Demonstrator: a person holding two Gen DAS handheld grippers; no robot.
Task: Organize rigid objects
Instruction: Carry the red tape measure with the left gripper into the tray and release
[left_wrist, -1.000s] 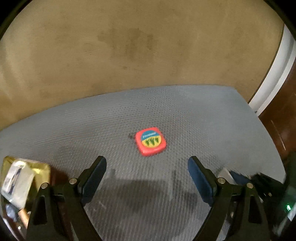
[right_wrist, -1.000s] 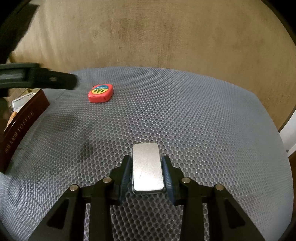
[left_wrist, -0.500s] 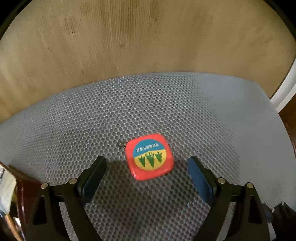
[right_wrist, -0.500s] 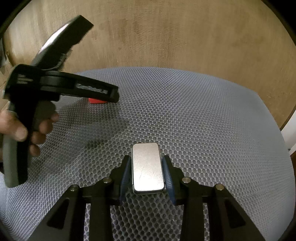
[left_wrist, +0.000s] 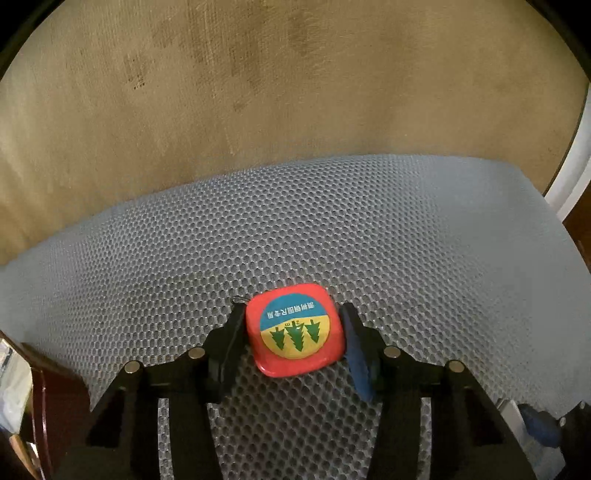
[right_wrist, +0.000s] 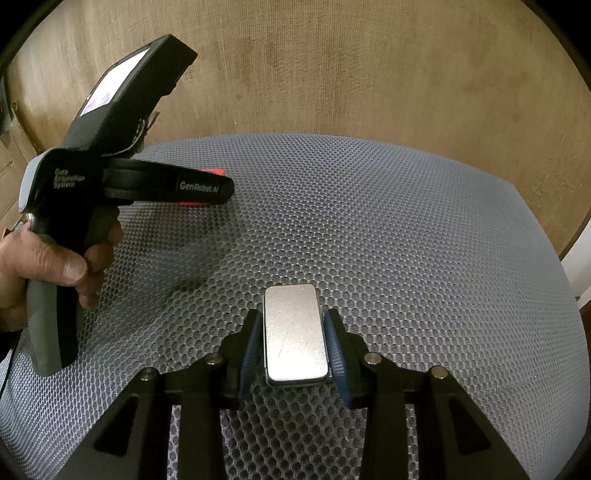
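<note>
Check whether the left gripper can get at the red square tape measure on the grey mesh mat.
Yes, it looks so. The left gripper already straddles the red square tape measure; its jaws have just been closing and appear to touch both sides, with nothing on the grey mesh mat in between.

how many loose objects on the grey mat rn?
2. Red tape measure between the left tool's pads; silver tin clamped in the right tool. A dark box at the mat's left edge may hold more.
</note>
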